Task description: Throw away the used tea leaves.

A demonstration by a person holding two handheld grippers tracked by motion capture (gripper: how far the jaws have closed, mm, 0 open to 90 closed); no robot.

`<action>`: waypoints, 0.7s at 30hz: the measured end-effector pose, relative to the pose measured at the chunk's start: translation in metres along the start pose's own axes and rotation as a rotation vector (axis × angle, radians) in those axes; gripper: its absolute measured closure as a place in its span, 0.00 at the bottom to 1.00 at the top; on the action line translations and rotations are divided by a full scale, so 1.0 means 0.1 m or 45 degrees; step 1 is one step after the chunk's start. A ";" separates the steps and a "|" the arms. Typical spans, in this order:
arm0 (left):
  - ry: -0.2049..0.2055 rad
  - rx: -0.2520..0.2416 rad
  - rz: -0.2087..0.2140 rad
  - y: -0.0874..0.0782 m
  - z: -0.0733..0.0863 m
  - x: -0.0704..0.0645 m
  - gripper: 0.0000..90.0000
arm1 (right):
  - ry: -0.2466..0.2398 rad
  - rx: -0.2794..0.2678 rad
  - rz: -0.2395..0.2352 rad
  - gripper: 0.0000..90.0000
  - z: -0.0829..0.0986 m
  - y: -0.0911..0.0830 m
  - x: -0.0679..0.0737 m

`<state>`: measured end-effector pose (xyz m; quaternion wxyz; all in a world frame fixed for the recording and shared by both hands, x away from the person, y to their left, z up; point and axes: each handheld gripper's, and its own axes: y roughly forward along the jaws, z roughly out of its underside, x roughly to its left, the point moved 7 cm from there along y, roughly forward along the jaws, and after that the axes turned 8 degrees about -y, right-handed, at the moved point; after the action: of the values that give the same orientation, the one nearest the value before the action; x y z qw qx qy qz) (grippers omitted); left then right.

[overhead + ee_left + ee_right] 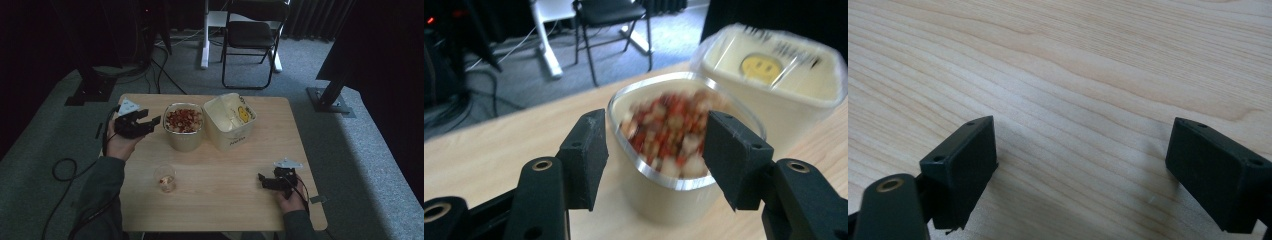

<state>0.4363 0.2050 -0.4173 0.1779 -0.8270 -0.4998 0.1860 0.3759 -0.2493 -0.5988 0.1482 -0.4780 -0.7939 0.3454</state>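
A cream tub (pixel 183 127) (pixel 674 165) full of red and pale snack pieces stands at the table's back middle. Beside it on the right is a second cream tub (pixel 230 120) (pixel 774 75), tilted, with a yellow smiley face inside. My left gripper (pixel 150 121) (pixel 654 150) is open, held just left of the filled tub with its jaws pointing at it. A small clear cup (pixel 165 178) with a few pieces in it stands nearer the front. My right gripper (pixel 262 180) (pixel 1078 165) is open low over bare wood at the front right, with nothing between its jaws.
The wooden table (pixel 235 195) stands on grey carpet. A black folding chair (pixel 252 40) and a white desk leg (pixel 205 35) are behind it. Black stand bases (pixel 92 90) (pixel 332 100) sit at the back left and right. A cable (pixel 65 170) loops on the floor at left.
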 end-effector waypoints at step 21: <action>-0.138 0.209 0.179 -0.17 1.21 -0.30 0.60 | -0.004 -0.002 -0.002 0.14 0.00 0.00 0.00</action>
<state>0.3517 0.1992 -0.5101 0.2042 -0.8314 -0.4326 0.2828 0.3756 -0.2489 -0.5988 0.1468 -0.4770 -0.7947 0.3455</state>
